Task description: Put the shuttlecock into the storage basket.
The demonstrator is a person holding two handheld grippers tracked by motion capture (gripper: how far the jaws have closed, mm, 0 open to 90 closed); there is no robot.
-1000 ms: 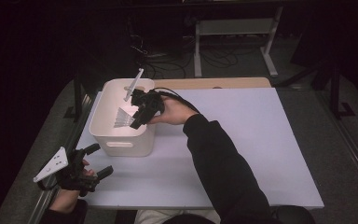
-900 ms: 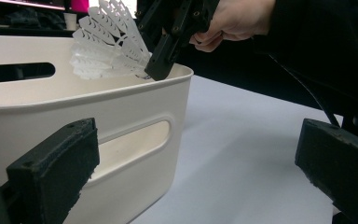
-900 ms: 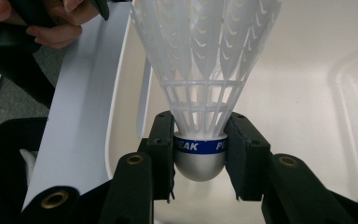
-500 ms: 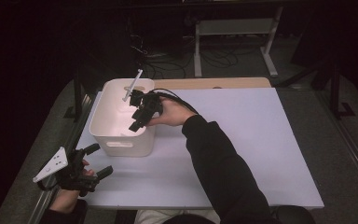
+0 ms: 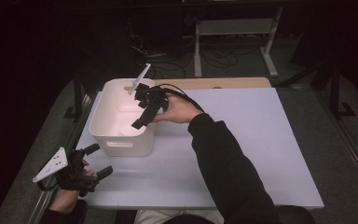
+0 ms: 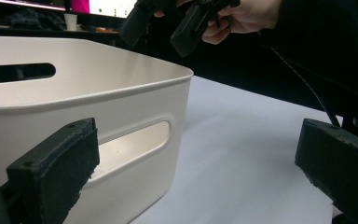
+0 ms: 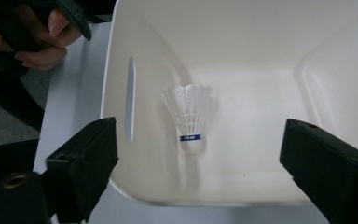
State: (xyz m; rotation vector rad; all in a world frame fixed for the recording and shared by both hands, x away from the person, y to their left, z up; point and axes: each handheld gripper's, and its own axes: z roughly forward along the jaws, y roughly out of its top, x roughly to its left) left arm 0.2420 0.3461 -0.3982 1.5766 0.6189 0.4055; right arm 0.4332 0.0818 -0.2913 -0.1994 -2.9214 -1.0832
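White feathered shuttlecock [image 7: 189,113] in smooth rounded bin [image 5: 108,122]; both tongs apart, empty.

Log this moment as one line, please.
right gripper: open over white bin | shuttlecock: on bin floor | left gripper: open, beside bin

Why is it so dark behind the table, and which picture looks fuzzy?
High view: light falls on the table and bin, the room behind stays black. Left gripper view: the near black jaws are soft and blurry, the bin wall sharper. Right gripper view: bright glare washes the bin's inside; the shuttlecock stays clear.
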